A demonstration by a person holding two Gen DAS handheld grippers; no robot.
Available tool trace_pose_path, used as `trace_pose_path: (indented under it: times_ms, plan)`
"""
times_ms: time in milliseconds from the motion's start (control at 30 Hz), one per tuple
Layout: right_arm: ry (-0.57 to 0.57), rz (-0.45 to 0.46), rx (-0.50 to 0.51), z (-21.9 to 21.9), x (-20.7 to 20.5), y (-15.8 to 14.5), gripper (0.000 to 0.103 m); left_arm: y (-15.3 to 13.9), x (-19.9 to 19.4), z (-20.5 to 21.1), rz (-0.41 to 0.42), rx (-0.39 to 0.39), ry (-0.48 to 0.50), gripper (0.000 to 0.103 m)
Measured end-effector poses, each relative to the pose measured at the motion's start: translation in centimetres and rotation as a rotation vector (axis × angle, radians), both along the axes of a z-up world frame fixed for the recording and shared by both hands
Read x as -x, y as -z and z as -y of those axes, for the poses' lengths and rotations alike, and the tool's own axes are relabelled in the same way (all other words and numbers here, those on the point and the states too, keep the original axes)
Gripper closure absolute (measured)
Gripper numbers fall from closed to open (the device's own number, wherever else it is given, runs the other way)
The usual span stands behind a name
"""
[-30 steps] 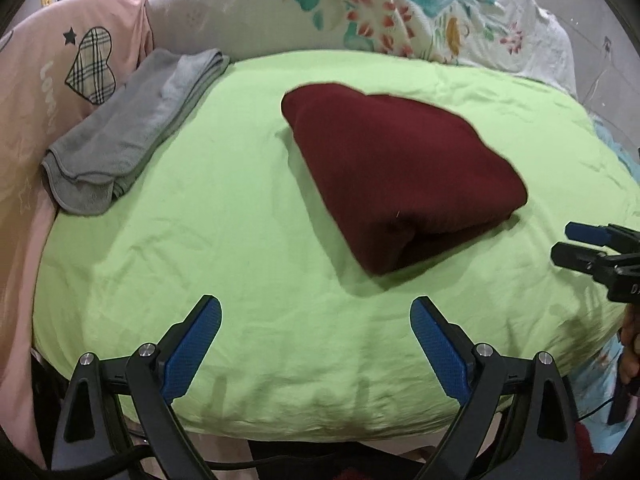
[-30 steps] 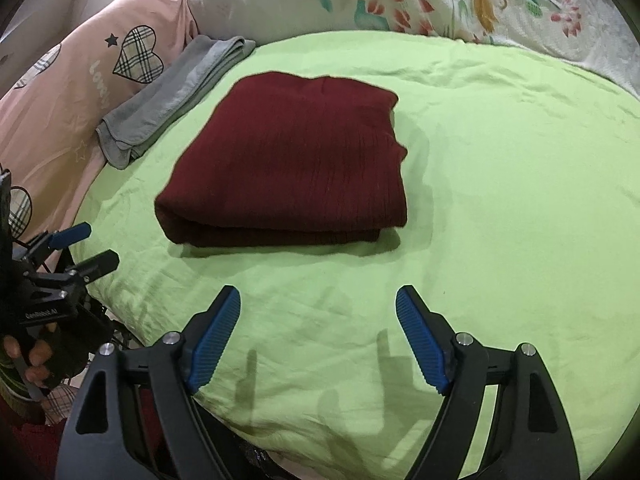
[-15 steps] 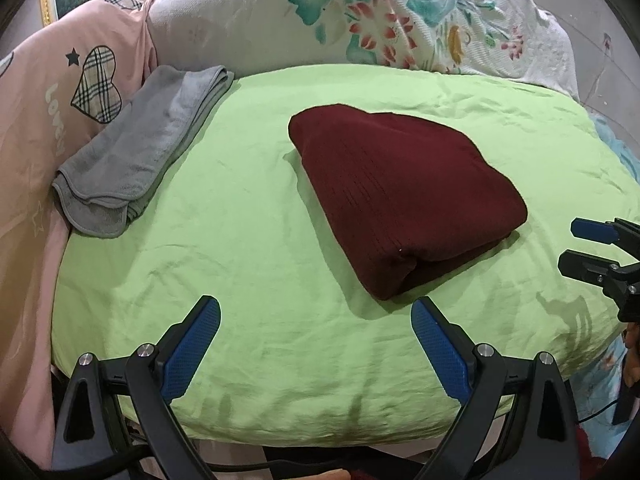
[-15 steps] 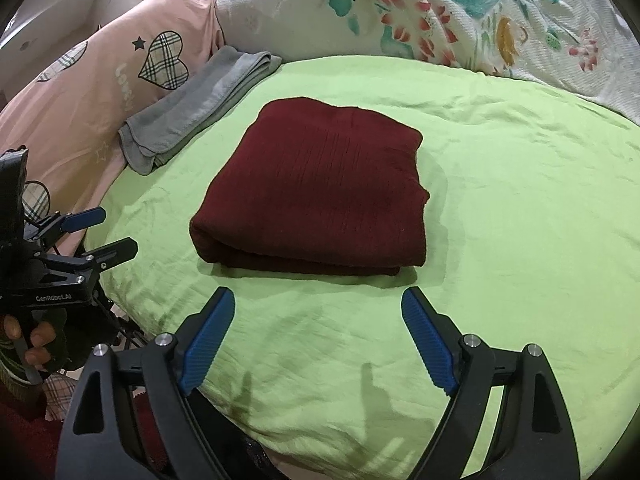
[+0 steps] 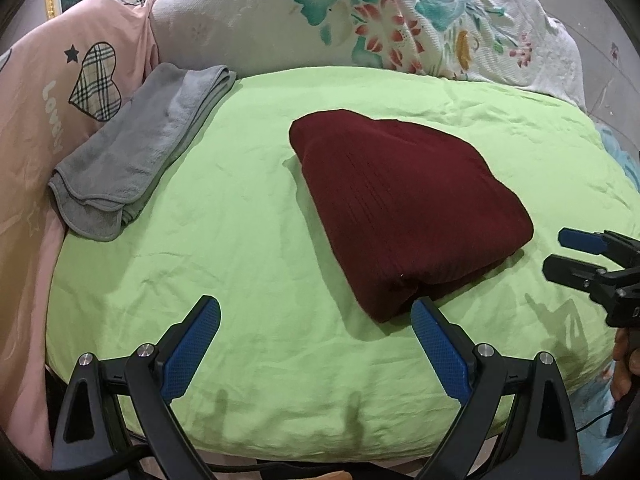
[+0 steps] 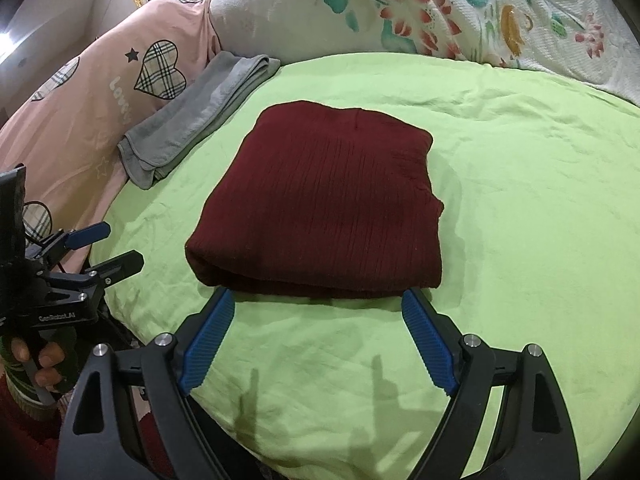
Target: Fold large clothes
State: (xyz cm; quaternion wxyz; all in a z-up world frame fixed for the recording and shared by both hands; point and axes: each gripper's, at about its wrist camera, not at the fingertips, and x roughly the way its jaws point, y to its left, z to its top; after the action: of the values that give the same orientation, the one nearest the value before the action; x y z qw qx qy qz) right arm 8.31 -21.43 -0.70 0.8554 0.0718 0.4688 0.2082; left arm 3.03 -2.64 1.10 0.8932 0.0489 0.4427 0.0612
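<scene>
A dark red knit garment lies folded into a thick rectangle on the green sheet; it also shows in the right wrist view. My left gripper is open and empty, just short of the garment's near left corner. My right gripper is open and empty, its blue fingertips at the garment's near folded edge. Each gripper shows in the other's view: the right one at the right edge, the left one at the left edge.
A folded grey towel lies at the sheet's left edge against a pink heart-print cover. A floral quilt is piled behind. The bed's front edge drops off just below the grippers.
Both grippers have moved forward toward the folded garment, which now sits closer and larger in both views. Both stay open.
</scene>
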Motion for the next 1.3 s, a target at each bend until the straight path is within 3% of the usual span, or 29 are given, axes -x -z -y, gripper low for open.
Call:
trace_pose_path:
  times_ms: [367,1300]
  plan:
    - [0.017,-0.034,0.0,0.5,-0.6,1.1,0.017,0.2,-0.7,1.3,-0.002,0.006,0.028,0.006]
    - [0.015,-0.009,0.001,-0.1,-0.8,0.3,0.017,-1.3,-0.6,2.0,0.04,0.015,0.045,0.006]
